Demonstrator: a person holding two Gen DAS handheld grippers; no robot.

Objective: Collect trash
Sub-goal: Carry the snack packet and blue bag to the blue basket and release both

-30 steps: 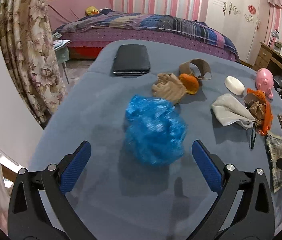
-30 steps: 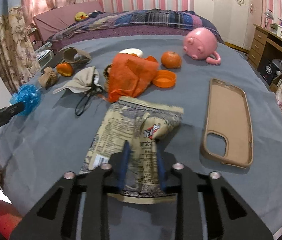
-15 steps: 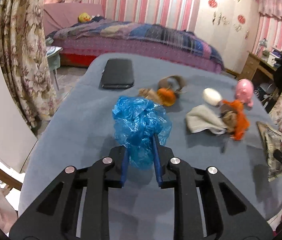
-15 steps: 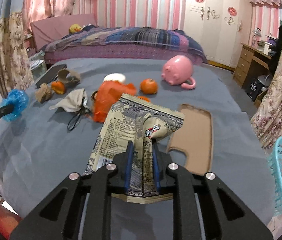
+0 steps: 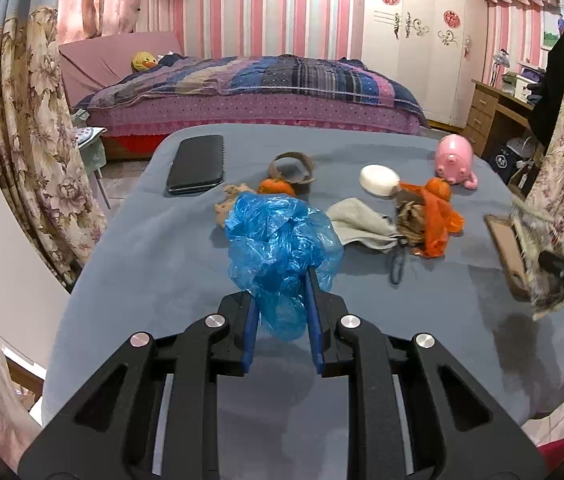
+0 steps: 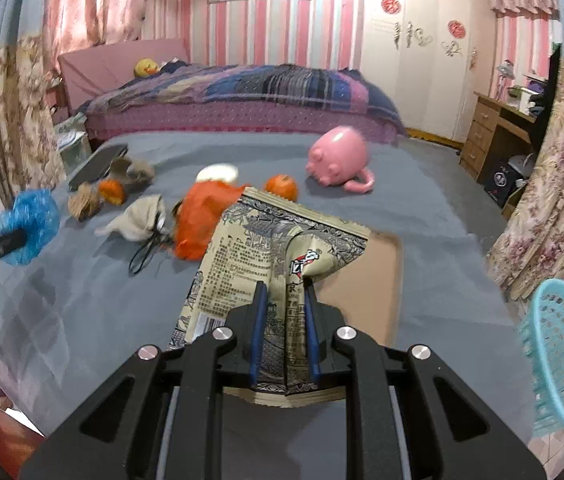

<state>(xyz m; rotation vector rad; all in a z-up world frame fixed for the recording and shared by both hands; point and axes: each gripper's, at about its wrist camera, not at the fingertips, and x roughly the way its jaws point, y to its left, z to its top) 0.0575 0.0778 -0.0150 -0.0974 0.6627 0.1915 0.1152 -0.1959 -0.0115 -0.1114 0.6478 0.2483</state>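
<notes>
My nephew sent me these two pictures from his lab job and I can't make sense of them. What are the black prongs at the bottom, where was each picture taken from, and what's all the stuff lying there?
There is no robot here: a person holds a two-finger claw in each hand, and a wide-angle camera on each claw looks out along its fingers. So the black prongs are the claws themselves.

One picture is from the left claw. It is shut on a crumpled blue plastic bag. The other is from the right claw, shut on a printed snack wrapper.

Both look across a grey-covered table in a bedroom. On it lie a black phone, a pink pig mug, an orange plastic bag, small oranges, a tan phone case and a pale cloth. A turquoise basket shows at the right edge, possibly for the trash.
</notes>
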